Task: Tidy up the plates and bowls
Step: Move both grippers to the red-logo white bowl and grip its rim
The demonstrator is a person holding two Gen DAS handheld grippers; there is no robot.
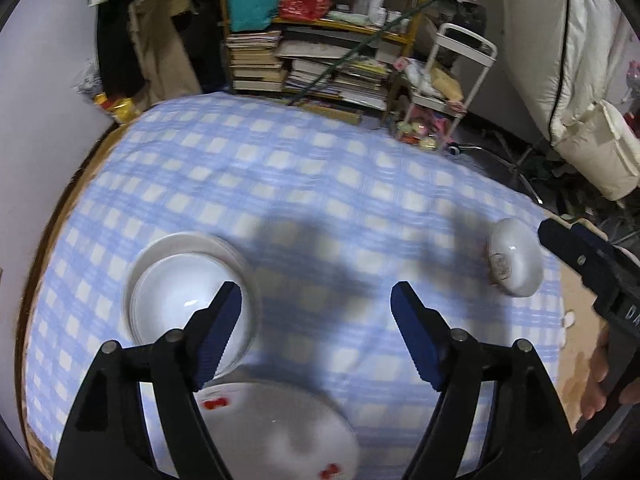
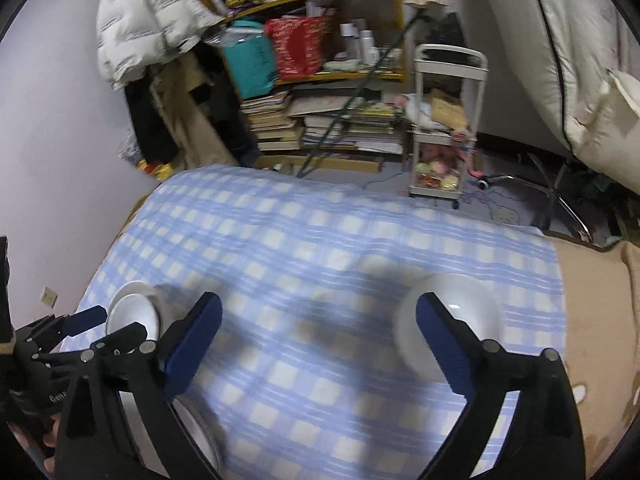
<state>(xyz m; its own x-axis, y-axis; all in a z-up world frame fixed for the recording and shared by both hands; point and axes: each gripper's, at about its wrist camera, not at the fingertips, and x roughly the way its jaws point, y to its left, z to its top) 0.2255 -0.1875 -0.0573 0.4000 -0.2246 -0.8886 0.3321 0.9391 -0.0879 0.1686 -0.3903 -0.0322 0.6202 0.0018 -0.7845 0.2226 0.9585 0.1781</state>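
On the blue-and-white checked cloth [image 1: 320, 184] a stack of white bowls [image 1: 188, 292] stands at the left, partly behind my left finger. A white plate with red marks [image 1: 280, 428] lies nearest the camera, below the jaws. My left gripper [image 1: 318, 296] hangs open above the cloth with nothing between its fingers. A single white bowl [image 1: 516, 260] sits at the right. In the right wrist view, that bowl [image 2: 452, 320] lies behind the right finger of my right gripper [image 2: 320, 304], which is wide open and holds nothing. The stacked bowls [image 2: 132, 312] and the plate's rim [image 2: 196, 432] show at the left.
A cluttered bookshelf [image 1: 320, 52] and a small white cart [image 2: 444, 128] stand beyond the table's far edge. A white padded cover [image 1: 580, 60] hangs at the right. A beige cloth [image 2: 592, 320] lies right of the checked one. A hand [image 1: 600, 372] holds the right gripper.
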